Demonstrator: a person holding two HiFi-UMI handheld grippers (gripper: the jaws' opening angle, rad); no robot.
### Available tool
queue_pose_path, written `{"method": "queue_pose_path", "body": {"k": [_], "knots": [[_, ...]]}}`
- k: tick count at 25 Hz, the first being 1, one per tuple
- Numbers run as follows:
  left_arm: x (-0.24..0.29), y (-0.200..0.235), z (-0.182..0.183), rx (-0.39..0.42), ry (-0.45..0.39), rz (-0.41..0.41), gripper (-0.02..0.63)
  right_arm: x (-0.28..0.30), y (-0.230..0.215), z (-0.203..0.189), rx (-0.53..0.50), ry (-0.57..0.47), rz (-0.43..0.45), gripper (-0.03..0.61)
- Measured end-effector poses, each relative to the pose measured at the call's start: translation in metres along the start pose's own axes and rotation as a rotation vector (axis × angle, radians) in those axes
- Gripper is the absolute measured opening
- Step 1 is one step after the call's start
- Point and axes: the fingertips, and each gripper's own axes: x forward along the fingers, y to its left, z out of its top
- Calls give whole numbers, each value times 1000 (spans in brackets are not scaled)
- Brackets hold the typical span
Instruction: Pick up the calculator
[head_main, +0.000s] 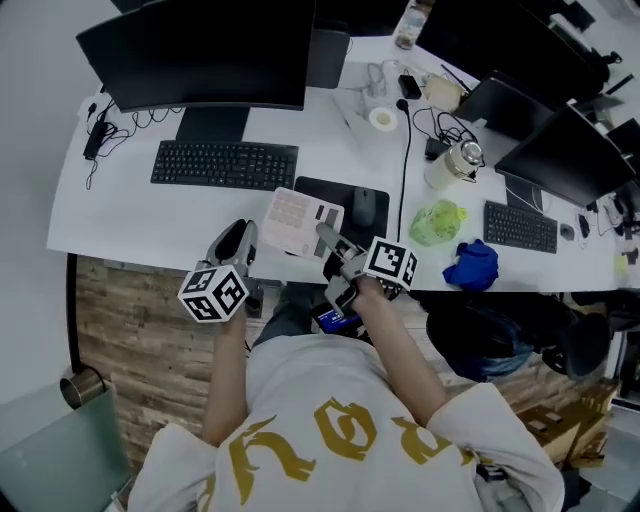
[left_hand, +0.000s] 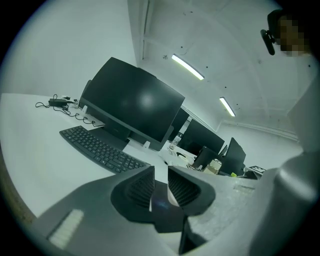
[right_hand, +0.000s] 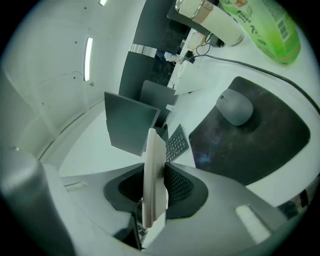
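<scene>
The calculator (head_main: 300, 222) is a pale flat slab with a key grid, held just above the front of the white desk (head_main: 120, 215). My right gripper (head_main: 328, 240) is shut on its near right corner. In the right gripper view the calculator (right_hand: 154, 175) stands edge-on between the two ribbed pads of the right gripper (right_hand: 155, 187). My left gripper (head_main: 238, 238) hovers just left of the calculator, over the desk's front edge. In its own view the left gripper (left_hand: 160, 187) has its jaws nearly together, with a narrow slit and nothing in it.
A black keyboard (head_main: 224, 163) and a monitor (head_main: 200, 55) stand behind the left gripper. A mouse (head_main: 364, 205) lies on a dark mouse pad (head_main: 335, 192) behind the calculator. To the right are a green bag (head_main: 437, 222), a blue cloth (head_main: 472, 265) and a black cable (head_main: 405, 170).
</scene>
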Motion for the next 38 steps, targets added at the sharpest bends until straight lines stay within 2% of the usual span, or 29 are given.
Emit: {"method": "queue_pose_path", "body": {"k": [11, 24, 38], "knots": [[-24, -27, 10, 40, -49, -35, 75, -28, 22, -1, -3, -65, 43, 114], [-24, -47, 7, 55, -43, -74, 74, -47, 25, 3, -8, -109, 50, 112], [-21, -50, 3, 57, -34, -76, 71, -51, 20, 6, -8, -117, 46, 112]]}}
